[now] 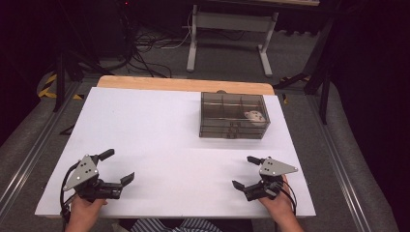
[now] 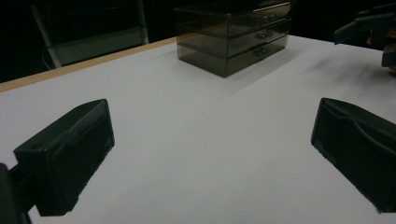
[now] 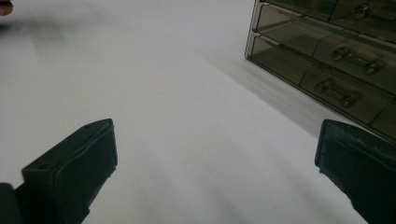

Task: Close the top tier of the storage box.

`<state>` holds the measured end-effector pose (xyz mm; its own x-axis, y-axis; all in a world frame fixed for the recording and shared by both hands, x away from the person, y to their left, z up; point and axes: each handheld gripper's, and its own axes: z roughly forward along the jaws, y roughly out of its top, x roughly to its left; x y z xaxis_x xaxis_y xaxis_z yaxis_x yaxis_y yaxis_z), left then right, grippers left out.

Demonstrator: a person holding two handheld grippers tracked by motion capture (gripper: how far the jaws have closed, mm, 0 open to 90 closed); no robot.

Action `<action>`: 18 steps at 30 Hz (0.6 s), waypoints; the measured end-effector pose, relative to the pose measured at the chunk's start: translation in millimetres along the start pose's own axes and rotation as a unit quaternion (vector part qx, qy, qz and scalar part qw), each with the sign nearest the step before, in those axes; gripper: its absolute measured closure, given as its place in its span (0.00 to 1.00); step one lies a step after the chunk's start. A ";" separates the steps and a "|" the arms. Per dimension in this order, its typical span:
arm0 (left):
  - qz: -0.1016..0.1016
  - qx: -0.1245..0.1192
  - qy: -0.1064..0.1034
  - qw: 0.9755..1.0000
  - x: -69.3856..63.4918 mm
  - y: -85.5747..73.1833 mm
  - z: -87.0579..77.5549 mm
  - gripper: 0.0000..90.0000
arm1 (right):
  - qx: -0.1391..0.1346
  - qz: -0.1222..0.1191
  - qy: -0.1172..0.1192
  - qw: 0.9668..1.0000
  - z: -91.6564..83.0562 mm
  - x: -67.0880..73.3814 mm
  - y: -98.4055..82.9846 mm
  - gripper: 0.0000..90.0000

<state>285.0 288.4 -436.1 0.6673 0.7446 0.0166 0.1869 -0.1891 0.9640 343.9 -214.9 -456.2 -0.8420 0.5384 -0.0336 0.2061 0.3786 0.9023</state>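
While the smoked drawer box (image 1: 234,115) sits at the far right of the white worktop (image 1: 159,130), a pale object (image 1: 255,116) inside it, the left gripper (image 1: 117,166) and right gripper (image 1: 243,171) rest near, jaws wide, holding nothing.

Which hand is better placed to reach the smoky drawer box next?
Right, probably. The drawer box sits on the table's far right side, more or less ahead of the right tool, with its drawer handles facing that hand. The left tool would have to cross the white tabletop. Both tools are open and hold nothing.
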 end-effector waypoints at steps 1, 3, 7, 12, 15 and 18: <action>0.000 0.000 0.000 1.000 0.1 -0.1 0.1 0.00 | 0.000 0.000 0.000 1.000 0.9 0.4 -0.6 0.00; 0.002 0.001 -0.001 1.000 0.5 -0.1 -0.1 0.00 | 0.002 -0.005 0.002 1.000 2.9 0.9 -1.6 0.00; 0.003 0.000 -0.001 1.000 -0.1 -0.1 0.6 0.00 | 0.008 -0.002 0.004 1.000 4.5 1.3 -2.5 0.00; 0.001 -0.001 0.002 1.000 -1.0 -0.2 0.1 0.00 | 0.000 0.002 0.004 1.000 2.4 0.5 -2.1 0.00; 0.002 -0.005 0.003 1.000 0.2 -0.4 -0.1 0.00 | -0.001 0.003 0.001 1.000 1.9 0.0 -2.1 0.00; 0.004 -0.006 0.005 1.000 -0.3 -0.6 0.1 0.00 | -0.006 0.005 0.005 1.000 0.9 0.0 -2.0 0.00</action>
<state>284.8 288.3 -436.7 0.6607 0.7502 0.0263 0.1742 -0.1872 0.9668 344.0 -214.9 -458.4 -0.8446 0.5350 -0.0215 0.2079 0.3647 0.9076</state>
